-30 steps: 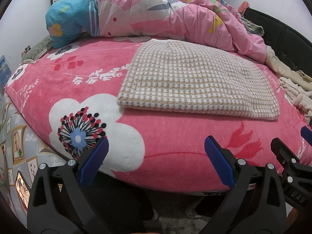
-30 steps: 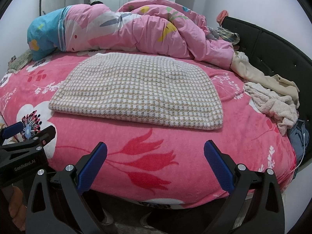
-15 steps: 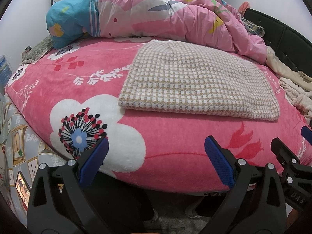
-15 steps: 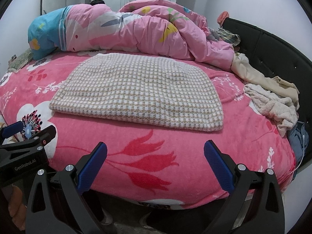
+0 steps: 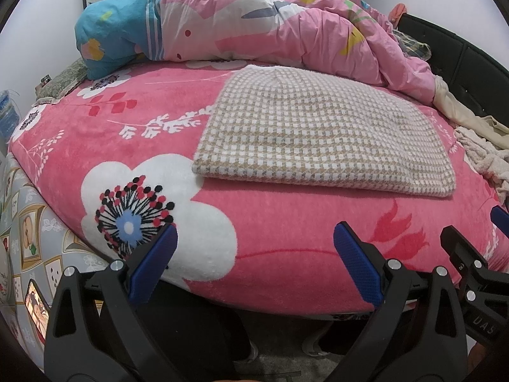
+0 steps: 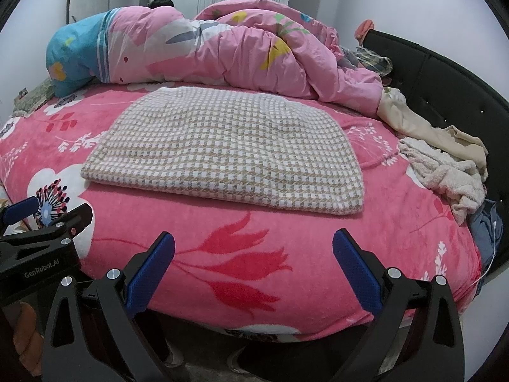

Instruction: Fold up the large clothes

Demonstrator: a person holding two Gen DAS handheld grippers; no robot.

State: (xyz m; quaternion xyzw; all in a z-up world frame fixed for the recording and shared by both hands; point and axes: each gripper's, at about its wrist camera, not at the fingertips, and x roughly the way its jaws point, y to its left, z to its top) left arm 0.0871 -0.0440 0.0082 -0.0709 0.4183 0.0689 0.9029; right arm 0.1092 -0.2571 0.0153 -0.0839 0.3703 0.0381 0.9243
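1. Almost nothing had moved since a second before; both views only shifted very slightly, and the checked garment stayed flat.
2. It lay folded in the middle of the bed, well apart from both tools.
3. Left hand-held gripper and right hand-held gripper hung wide, holding nothing, over the near edge, probably because the fold looked finished.
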